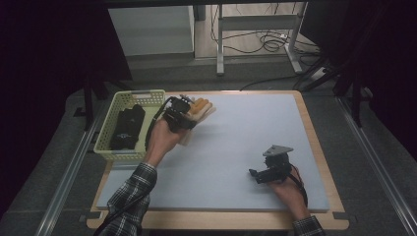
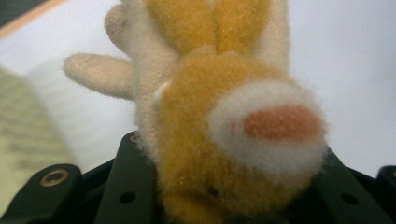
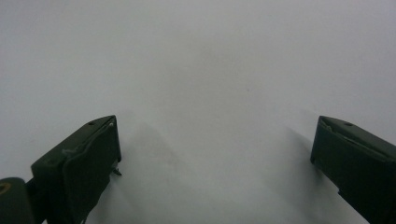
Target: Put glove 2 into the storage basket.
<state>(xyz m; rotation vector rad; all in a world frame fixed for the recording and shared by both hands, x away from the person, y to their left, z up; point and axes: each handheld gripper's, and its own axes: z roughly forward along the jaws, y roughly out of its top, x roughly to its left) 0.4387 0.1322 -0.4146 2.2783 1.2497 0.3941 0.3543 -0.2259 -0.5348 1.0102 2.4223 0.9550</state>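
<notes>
A plush toy [image 1: 200, 108], orange and cream with a white muzzle and pink nose, is held in my left gripper [image 1: 183, 118] just right of the basket. In the left gripper view the plush toy [image 2: 233, 140] sits between the black jaws, which are shut on it, its cream limbs pointing away. My right gripper [image 1: 254, 173] rests low over the grey mat at the right front. In the right gripper view its fingers [image 3: 79, 163] stand wide apart with bare mat between them.
A pale yellow basket [image 1: 112, 120] at the table's left edge holds a black object [image 1: 127, 128]. The grey mat [image 1: 236, 132] covers a wooden table [image 1: 314, 142]. Beyond the table stand a metal frame and cables on the floor.
</notes>
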